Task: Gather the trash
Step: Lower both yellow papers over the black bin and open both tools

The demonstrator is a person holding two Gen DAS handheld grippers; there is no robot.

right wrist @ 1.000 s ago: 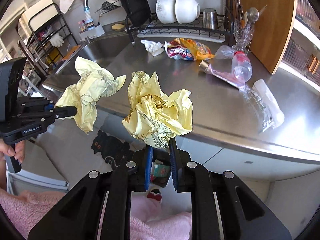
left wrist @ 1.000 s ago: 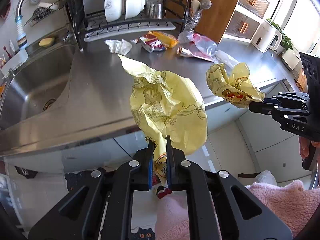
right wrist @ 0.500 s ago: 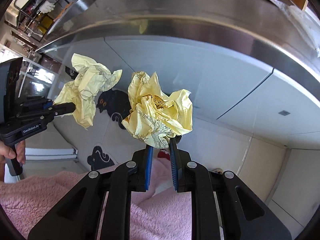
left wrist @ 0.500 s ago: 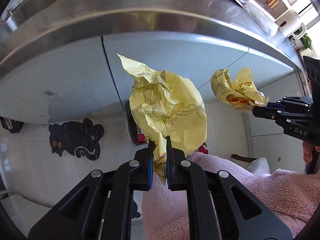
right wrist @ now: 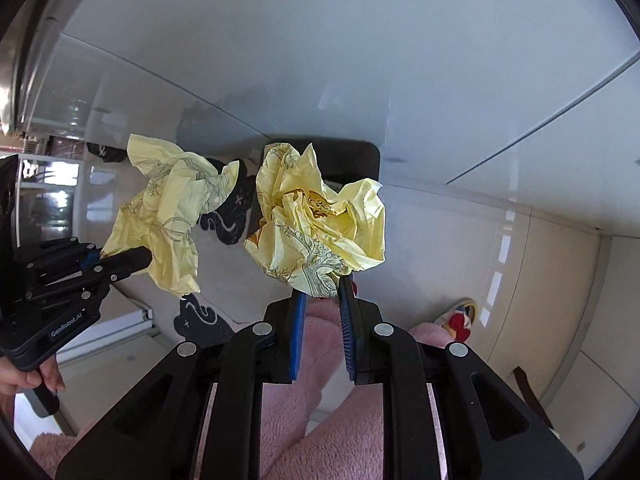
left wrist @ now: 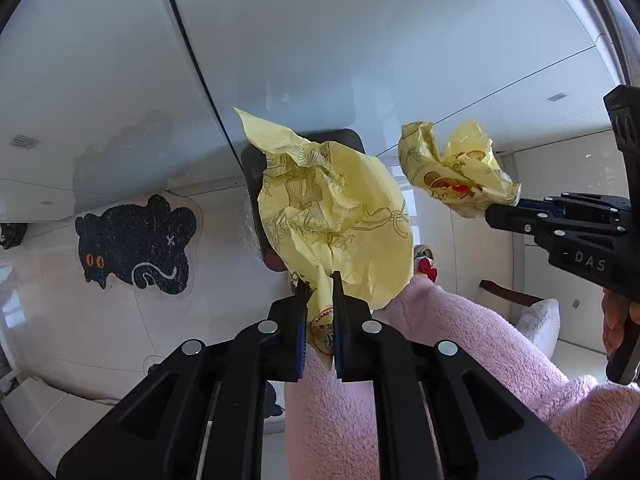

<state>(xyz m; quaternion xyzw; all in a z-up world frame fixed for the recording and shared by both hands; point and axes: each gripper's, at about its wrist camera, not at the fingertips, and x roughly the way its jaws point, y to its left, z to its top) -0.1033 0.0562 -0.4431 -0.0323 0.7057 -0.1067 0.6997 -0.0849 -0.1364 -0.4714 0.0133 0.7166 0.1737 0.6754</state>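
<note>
Your left tongs (left wrist: pixel 320 280) and right tongs (right wrist: pixel 322 286) each pinch a crumpled yellow paper wrapper (left wrist: pixel 336 216) (another (right wrist: pixel 320 216)); the dark bin (right wrist: pixel 352 158) just beyond waits, nothing dropped yet.

"DAS" on right tool (left wrist: pixel 502 216); "GenRobot.AI" on left tool (right wrist: pixel 136 258).

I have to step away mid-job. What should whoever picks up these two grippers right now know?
Left gripper: shut on a crumpled yellow wrapper.
Right gripper: shut on a second crumpled yellow wrapper.
Both wrappers hang in the air in front of the white cabinet doors, over a dark bin on the floor.
Done: both wrappers picked up.
Left: drop them in the bin; no other trash is in view now.
</note>
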